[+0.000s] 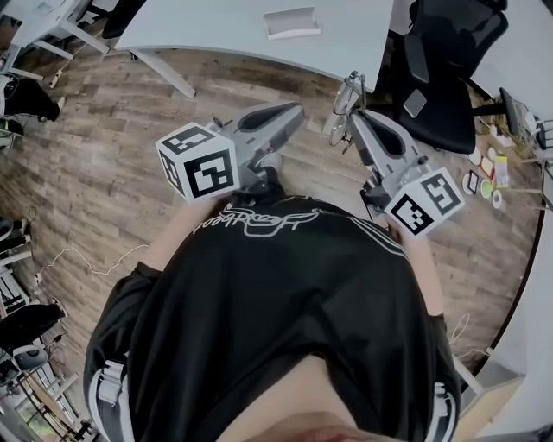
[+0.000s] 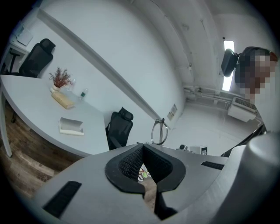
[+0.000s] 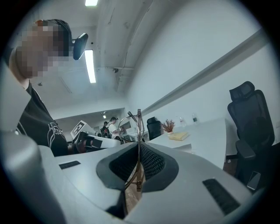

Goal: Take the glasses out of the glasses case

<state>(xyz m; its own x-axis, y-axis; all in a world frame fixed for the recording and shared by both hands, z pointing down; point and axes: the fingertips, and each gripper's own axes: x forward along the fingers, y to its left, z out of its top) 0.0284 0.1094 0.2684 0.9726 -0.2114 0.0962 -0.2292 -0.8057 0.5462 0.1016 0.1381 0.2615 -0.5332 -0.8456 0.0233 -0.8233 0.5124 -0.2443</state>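
Between the ribbed black fingers of the right gripper (image 3: 139, 153), a thin metal rim, pinched tight: fingers closed down on the glasses (image 3: 138, 127) with only the wire's width left between the pads. Seen edge-on here, standing upright out of the pads, one round rim curving off to the left above them.

From the head view, the same glasses (image 1: 344, 110) sticking up past the tip of the right gripper (image 1: 356, 123): slender dark wire frame, two roundish clear lenses one above the other. Held in the air over the wooden floor (image 1: 104, 155), just short of the table (image 1: 216, 30) edge, out of the case and well apart from it.

In the left gripper view, one oval rim and a straight bar of the glasses (image 2: 159, 130) beyond the fingers, touching neither. Fingers of the left gripper (image 2: 142, 157) drawn together to a narrow slit, nothing between them but a sliver of floor. In the head view, left gripper (image 1: 292, 112) about level with the right one, tips near each other but apart.

Farther out, a white glasses case (image 1: 291, 23) lying on the pale table, open or closed hard to tell; same case (image 2: 71, 126) visible from the left gripper. Black office chair (image 1: 445, 73) at the table's right end. Below both grippers, the black shirt (image 1: 276, 302) of the person holding them.
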